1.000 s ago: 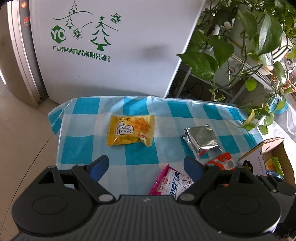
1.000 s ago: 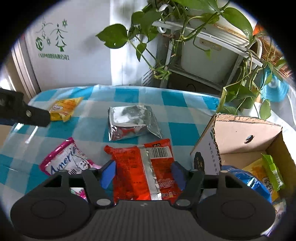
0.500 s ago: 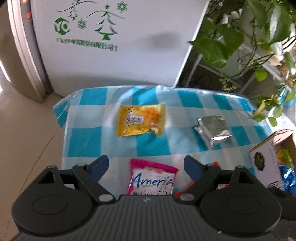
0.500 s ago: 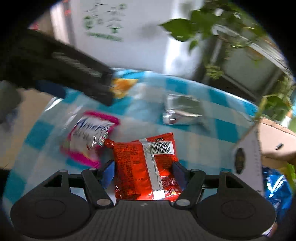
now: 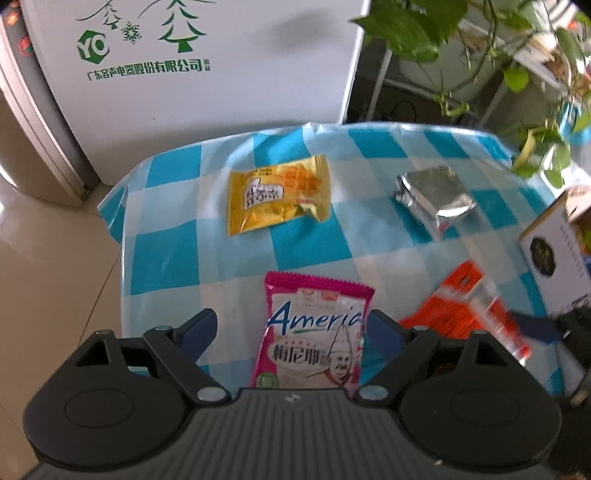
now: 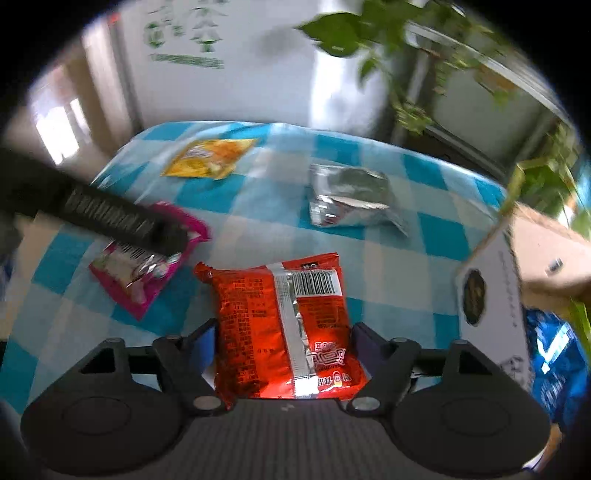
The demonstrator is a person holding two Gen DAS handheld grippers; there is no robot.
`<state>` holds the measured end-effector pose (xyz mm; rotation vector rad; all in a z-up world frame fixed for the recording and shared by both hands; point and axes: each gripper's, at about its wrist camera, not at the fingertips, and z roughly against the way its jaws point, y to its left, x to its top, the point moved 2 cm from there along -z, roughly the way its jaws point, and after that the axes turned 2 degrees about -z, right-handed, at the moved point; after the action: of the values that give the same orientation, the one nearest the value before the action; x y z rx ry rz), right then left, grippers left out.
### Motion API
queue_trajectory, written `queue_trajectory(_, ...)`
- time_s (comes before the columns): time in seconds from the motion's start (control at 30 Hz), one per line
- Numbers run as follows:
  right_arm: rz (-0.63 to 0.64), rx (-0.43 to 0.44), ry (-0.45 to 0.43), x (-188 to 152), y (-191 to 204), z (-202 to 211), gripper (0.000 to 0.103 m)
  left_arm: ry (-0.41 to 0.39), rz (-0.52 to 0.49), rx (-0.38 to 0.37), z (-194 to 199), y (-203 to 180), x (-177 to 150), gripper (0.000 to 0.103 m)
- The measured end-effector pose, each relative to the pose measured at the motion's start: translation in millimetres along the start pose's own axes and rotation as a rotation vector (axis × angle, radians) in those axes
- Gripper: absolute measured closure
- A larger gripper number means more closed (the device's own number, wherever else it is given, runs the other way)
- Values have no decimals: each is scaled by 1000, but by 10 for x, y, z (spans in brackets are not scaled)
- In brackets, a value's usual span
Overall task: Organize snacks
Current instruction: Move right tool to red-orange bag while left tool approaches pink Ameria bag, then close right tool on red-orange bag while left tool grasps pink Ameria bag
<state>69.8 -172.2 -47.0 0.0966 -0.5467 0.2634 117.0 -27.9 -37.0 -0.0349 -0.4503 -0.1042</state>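
Note:
A pink "Ameria" packet (image 5: 314, 332) lies on the blue-and-white checked cloth (image 5: 166, 258) between the fingers of my left gripper (image 5: 290, 328), which is open. Its right edge is close to the right pad, and a gap shows on the left. One of that gripper's fingers (image 6: 110, 218) hangs over the pink packet (image 6: 144, 269) in the right wrist view. A red packet (image 6: 284, 325) lies seam-up between the pads of my right gripper (image 6: 284, 339), filling most of the gap. Those jaws are opening. A yellow packet (image 5: 277, 195) and a silver one (image 5: 436, 199) lie farther back.
An open cardboard box (image 6: 487, 295) with a blue bag (image 6: 554, 350) inside stands at the table's right end. A white appliance with a green tree logo (image 5: 203, 74) is behind the table, and a leafy plant (image 5: 424, 29) hangs at the right rear. Tiled floor (image 5: 55, 258) lies beyond the left edge.
My left gripper has sunk and swung over the pink packet, which now sits between its fingers. The right gripper has turned a little, and its fingers stand slightly wider around the red packet.

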Motion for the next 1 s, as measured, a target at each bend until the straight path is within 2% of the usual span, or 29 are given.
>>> queue_trajectory(0.1,-83,-29,17,28,-124,2,28,11,-16,-2,-46,-14,-32,15)
queue_trajectory(0.2,-98,-66,23,9,-189,-8,28,21,-46,-15,-83,-56,-58,15)
queue_trajectory(0.33,-115,-44,21,-2,-240,-36,25,-5,-107,2,-125,-133,-108,5)
queue_trajectory(0.43,-138,-38,19,-19,-277,-59,20,-19,-96,2,-153,-103,-108,1)
queue_trajectory(0.6,-159,-45,16,-49,-316,-60,10,-35,-98,0,-172,-90,-118,0)
queue_trajectory(1.0,-164,-39,16,-53,-314,-72,8,-30,-85,3,-174,-83,-127,0)
